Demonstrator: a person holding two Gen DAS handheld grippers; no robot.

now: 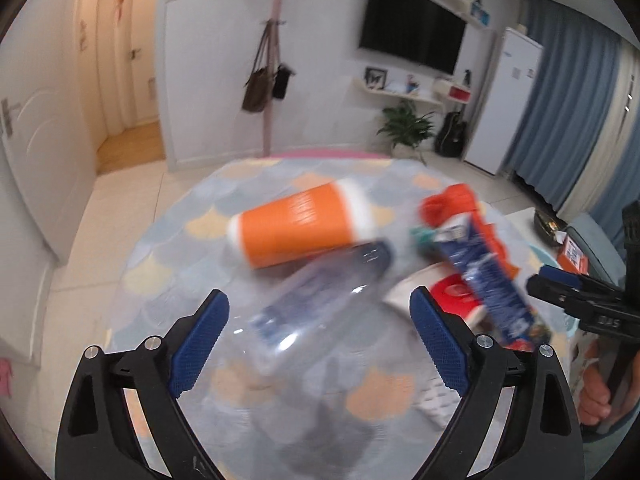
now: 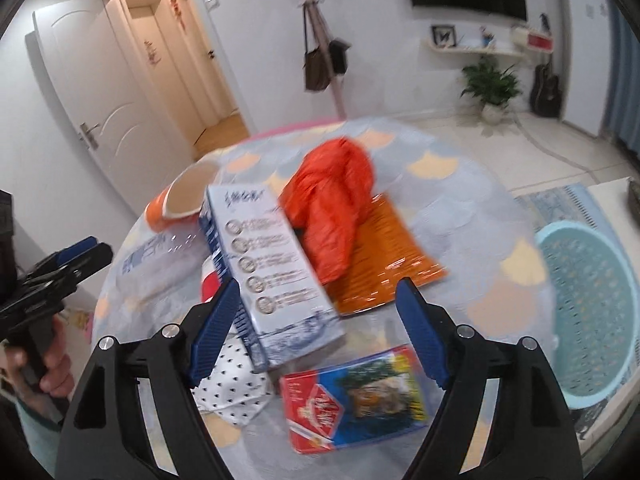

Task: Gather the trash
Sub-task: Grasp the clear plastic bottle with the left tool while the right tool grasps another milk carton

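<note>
Even indoor light, warm glow in hallway point(image 1: 132, 92), motion-blurred tabletop clutter, fisheye-bent dark corners

Black TV point(image 1: 414, 26) at one o'clock, white fridge point(image 1: 506, 96) toward two, potted plant point(image 1: 406, 124) (by a dark guitar point(image 1: 451, 134)) below; brown bag point(image 1: 256, 88) hanging at twelve.

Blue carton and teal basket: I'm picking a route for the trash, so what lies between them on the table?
In the right wrist view, an orange plastic bag on a flat orange packet lies between the blue carton and the teal basket.
</note>
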